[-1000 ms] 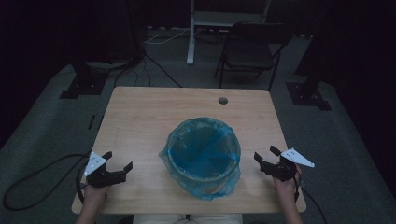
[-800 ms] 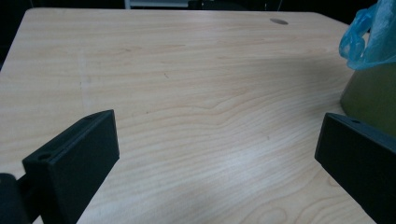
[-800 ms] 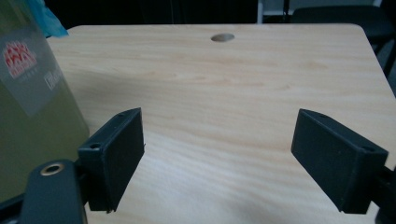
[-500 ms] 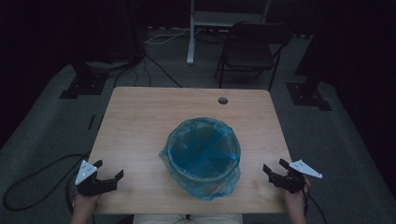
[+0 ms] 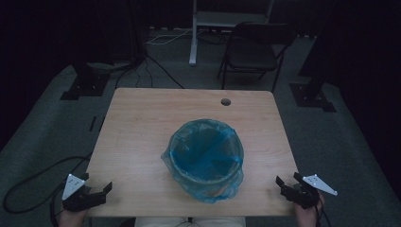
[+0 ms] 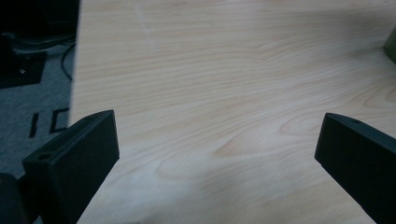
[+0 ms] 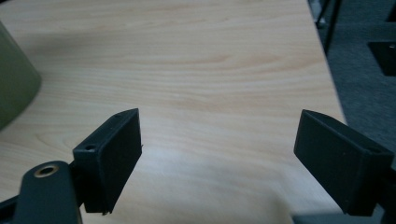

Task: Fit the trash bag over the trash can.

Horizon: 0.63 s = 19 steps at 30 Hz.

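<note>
- The bin (image 5: 204,163), lined with a blue plastic bag (image 5: 208,189), stands upright near the middle of the wooden table (image 5: 142,127), toward its near edge.
- The left gripper (image 5: 97,195) hovers at the near left corner, jaws spread wide, holding nothing.
- The right gripper (image 5: 289,184) sits at the near right corner, jaws likewise spread and empty.
- Both are well apart from the bin.

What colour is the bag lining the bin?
Translucent blue bag, clearest in the high view.

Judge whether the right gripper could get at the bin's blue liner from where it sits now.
Probably yes: the right gripper is open at the table's near corner, with bare wood between it and the blue liner.
</note>
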Tool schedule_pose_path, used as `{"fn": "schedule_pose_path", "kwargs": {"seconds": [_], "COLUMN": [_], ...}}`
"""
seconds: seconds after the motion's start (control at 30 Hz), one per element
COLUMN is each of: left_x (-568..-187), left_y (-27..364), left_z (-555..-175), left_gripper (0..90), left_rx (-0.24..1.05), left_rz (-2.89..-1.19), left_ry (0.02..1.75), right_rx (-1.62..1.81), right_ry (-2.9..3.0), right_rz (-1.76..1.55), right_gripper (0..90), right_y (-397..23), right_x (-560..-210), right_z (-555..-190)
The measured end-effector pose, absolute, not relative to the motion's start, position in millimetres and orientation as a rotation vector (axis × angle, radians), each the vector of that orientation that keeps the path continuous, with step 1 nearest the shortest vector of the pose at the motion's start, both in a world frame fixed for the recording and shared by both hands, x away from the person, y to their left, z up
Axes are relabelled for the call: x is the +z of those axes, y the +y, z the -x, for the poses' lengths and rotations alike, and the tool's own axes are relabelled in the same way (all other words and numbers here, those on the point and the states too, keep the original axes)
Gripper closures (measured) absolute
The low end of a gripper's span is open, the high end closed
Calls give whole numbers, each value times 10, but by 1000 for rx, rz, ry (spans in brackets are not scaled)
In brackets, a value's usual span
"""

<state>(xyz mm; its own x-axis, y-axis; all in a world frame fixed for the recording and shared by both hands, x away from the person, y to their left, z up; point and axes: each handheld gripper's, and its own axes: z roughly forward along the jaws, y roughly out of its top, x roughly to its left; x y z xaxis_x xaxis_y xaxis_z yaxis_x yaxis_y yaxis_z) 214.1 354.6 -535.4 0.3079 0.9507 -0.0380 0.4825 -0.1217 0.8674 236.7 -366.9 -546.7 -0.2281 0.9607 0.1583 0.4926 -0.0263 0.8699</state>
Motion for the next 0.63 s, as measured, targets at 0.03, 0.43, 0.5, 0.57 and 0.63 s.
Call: {"fn": "schedule_pose_path", "kwargs": {"seconds": [0.03, 0.43, 0.5, 0.57, 0.63], "left_x": [-5360, -5455, -5455, -5451, -5461], "left_y": [3570, 3701, 3696, 3695, 3688], "left_z": [-2120, -2005, -2004, -2001, -2009], "left_gripper": [3, 3, 3, 3, 3], "left_rx": [708, 786, 792, 781, 776], "left_rz": [-1736, -1680, -1679, -1672, -1674], "left_ry": [1308, 1427, 1436, 1427, 1428], "right_rx": [1194, 1222, 1220, 1224, 1228], "right_ry": [1743, 1637, 1616, 1630, 1635], "right_rz": [-1522, -1594, -1587, -1574, -1573], "right_gripper": [147, 147, 147, 147, 147], "right_y": [-3681, -3863, -3853, -3846, -3844], "right_x": [-5474, -5571, -5597, -5593, -5592], "right_z": [-2347, -2265, -2243, -2236, -2242]}}
